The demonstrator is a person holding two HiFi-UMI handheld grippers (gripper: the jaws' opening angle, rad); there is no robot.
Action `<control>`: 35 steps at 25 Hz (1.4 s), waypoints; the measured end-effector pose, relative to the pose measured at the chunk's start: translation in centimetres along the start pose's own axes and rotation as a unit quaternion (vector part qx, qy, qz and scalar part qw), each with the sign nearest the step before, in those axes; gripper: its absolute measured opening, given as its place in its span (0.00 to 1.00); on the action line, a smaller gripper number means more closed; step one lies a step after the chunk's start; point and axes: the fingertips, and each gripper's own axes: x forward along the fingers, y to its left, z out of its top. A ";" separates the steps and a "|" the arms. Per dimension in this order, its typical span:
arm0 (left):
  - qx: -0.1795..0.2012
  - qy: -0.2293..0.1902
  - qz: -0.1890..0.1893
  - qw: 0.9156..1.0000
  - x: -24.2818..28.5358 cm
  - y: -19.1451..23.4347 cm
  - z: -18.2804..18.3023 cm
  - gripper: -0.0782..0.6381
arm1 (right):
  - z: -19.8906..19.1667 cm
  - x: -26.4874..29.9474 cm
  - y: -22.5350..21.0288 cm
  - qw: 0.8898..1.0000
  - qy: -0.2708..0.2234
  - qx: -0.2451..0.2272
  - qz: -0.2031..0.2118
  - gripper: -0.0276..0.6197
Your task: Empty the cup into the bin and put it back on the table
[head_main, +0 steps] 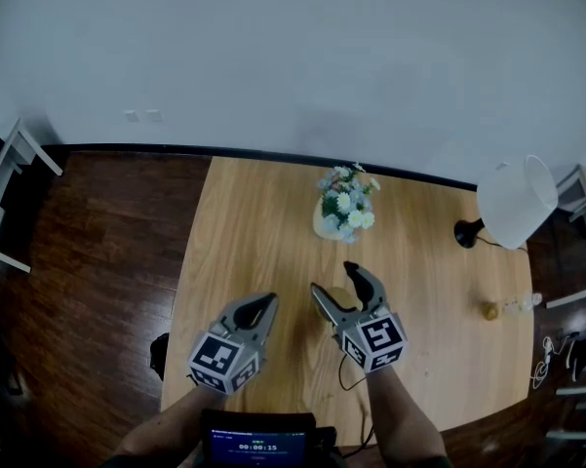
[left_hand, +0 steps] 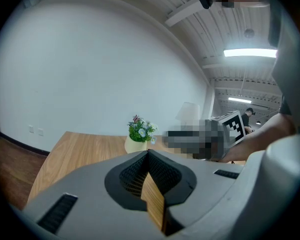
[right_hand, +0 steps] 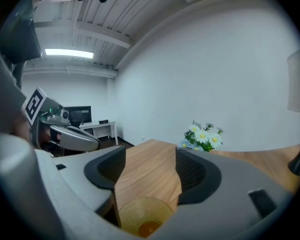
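A small yellow translucent cup (right_hand: pixel 145 218) stands on the wooden table (head_main: pixel 244 232), low between the jaws of my right gripper (right_hand: pixel 150 153). Those jaws stand apart on either side of the cup and the pads do not press on it. From the head view the cup (head_main: pixel 341 298) is a pale yellow patch inside my right gripper (head_main: pixel 333 279), near the table's middle. My left gripper (head_main: pixel 269 300) hovers to the left of it with its jaws together and nothing held. Its tips (left_hand: pixel 148 153) meet in the left gripper view. No bin can be made out with certainty.
A pot of flowers (head_main: pixel 343 208) stands further back on the table. A white lamp (head_main: pixel 515 201) is at the far right, with small items (head_main: pixel 490 310) near the right edge. A dark object (head_main: pixel 158 354) sits on the floor by the table's left edge.
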 end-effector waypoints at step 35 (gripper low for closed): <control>-0.019 0.073 0.018 0.997 -0.6 -1.0 -9.5 0.10 | -12.5 -0.4 0.5 0.989 0.143 -0.010 0.021 0.75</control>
